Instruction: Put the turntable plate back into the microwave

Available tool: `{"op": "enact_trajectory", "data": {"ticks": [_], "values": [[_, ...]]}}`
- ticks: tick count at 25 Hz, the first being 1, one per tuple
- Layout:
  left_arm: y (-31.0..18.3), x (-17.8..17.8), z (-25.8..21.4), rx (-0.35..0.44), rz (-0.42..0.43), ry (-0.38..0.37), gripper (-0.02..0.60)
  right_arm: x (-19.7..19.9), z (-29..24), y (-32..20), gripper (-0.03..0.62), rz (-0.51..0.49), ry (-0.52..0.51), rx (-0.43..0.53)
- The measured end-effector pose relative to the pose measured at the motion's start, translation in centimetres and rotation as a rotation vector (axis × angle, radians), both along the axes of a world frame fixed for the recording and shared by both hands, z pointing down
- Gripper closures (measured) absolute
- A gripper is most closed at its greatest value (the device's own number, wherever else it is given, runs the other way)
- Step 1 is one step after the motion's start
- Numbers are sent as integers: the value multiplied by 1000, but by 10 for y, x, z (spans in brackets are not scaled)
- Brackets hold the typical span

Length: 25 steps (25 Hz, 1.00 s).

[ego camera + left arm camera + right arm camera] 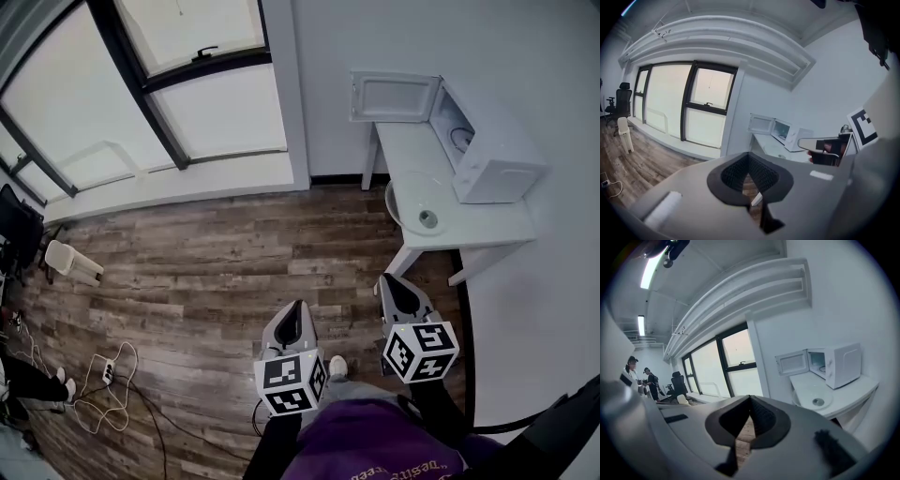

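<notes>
Left tool (296, 311) and right tool (388, 286) are held side by side, both tilted slightly downward. Jaws of each are fully closed and empty.

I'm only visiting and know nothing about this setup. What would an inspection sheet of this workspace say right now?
Surface: white table against the wall.
Job's things: turntable plate lies flat on the table, outside the microwave, whose door stands open.
Clutter: nothing seen on the table.
Grippers: left tongs and right tongs both shut, empty, over the floor short of the table.
Cables: power strip with looped cords on the floor.
Surroundings: wood floor, large windows.
</notes>
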<state>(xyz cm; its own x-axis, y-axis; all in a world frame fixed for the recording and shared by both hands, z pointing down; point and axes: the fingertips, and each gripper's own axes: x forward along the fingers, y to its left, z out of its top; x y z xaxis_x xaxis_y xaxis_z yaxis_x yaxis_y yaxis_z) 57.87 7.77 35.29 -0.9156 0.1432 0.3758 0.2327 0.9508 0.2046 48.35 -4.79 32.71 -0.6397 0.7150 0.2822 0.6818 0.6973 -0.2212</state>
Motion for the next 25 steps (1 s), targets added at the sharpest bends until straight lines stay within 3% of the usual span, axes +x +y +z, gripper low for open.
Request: {"op": "enact_trajectory", "data": {"ticks": [9,14,18,25], "values": [[27,-79,-1,-1,47,36,578,-68,3,38,588,-6,42,-12],[84,-127,9,6,14,32,578,-111,13,64,588,43,41,-8],[118,-180,12,32,49,34,578,-157,18,93,589,86,62,12],[198,-275,-10,-11,113,9,578,-247,-10,188,589,94,45,-23]]}}
